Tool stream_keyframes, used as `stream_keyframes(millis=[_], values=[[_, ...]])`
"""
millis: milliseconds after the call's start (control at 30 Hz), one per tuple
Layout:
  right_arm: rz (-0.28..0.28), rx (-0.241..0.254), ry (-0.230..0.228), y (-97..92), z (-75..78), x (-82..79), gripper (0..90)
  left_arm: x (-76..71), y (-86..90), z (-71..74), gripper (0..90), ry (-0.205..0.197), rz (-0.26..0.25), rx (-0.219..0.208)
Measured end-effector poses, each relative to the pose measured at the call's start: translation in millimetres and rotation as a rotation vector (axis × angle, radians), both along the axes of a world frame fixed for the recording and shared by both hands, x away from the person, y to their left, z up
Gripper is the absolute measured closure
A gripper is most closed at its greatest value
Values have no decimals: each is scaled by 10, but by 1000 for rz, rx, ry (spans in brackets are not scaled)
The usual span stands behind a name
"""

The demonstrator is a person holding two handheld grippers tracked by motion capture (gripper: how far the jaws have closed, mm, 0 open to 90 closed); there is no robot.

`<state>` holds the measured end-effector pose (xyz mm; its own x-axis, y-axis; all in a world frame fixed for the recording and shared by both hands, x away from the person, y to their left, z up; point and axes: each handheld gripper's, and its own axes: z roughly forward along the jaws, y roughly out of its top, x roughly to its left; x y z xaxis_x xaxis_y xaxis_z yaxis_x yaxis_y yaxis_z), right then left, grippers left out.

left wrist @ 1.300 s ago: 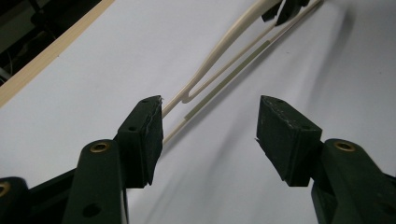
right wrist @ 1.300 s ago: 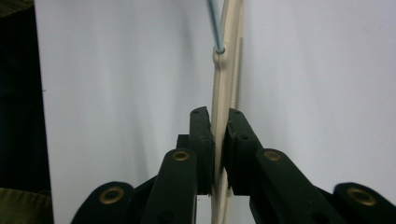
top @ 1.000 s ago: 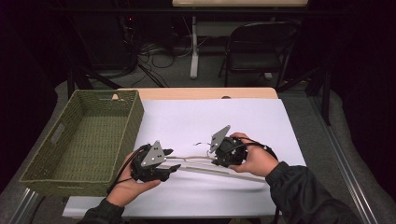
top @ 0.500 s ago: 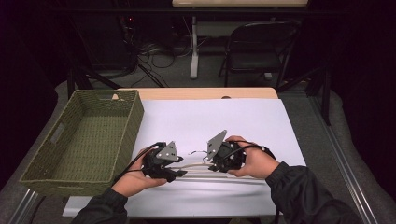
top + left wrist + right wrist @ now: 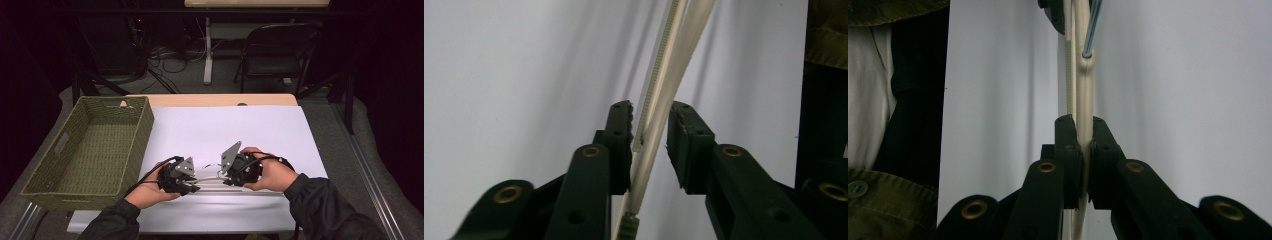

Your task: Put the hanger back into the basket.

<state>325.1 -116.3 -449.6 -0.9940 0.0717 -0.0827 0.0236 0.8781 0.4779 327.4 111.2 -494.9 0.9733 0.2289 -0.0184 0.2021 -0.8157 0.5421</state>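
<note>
Black jaws clamped on a cream hanger (image 5: 1083, 100) at frame centre. White worktop (image 5: 1188, 100) behind. Metal hook (image 5: 1091, 27) at top.

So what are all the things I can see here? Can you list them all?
Clothes hanger: one, cream with a metal hook, lying on the sheet between both grippers.
Basket: one, green woven, left side of the table.
Sheet: one, white, covering the table.
Table: one, light wood, its edge showing beyond the sheet.
Chair: one, dark folding, behind the table.
Left gripper: one, black, jaws just closing round the hanger, gap on one side.
Right gripper: one, black, clamped on the hanger.
</note>
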Motion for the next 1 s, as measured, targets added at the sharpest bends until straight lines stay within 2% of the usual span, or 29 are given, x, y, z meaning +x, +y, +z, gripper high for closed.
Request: stream_keyframes(millis=[67,133,367,433,467,500,533,567,600,633,700,733,800,867,900,933,967,1000], values=[[-1,7,5,-4,-6,5,858,1,-1,-12,795,0,-2,8],[-1,7,4,-7,-7,9,858,2,-2,-23,812,-6,-2,22],[-3,15,11,-9,-10,10,853,5,1,-29,852,-9,-27,23],[-15,19,34,-19,-7,9,839,3,-1,-28,854,-8,-37,23],[-21,26,40,-27,-6,11,819,-2,-2,-29,854,-7,-38,22],[-35,46,47,-59,2,12,756,-10,0,-27,854,-8,-42,25],[-35,46,47,-59,2,12,756,-10,0,-27,855,-8,-42,25],[-56,70,68,-107,19,4,679,-19,1,-25,855,-8,-50,27],[-56,70,68,-107,19,4,679,-19,1,-25,856,-8,-50,27],[-71,85,75,-135,27,-4,640,-25,2,-23,856,-8,-53,27],[-100,118,70,-220,54,-15,553,-54,11,-17,862,8,-64,9],[-100,118,70,-220,54,-15,553,-54,11,-17,863,8,-64,9],[-123,151,42,-327,106,-42,506,-80,24,1,865,2,-63,-2],[-130,160,32,-370,128,-45,501,-98,38,29,866,-7,-49,-13],[-156,181,17,-465,173,-55,499,-109,61,58,869,-6,-31,-34],[-156,181,17,-465,173,-55,499,-109,61,58,870,-6,-31,-34],[-182,194,3,-568,210,-62,499,-119,96,89,870,-3,-11,-60],[-182,194,3,-568,210,-62,499,-119,96,89,871,-3,-11,-60]])
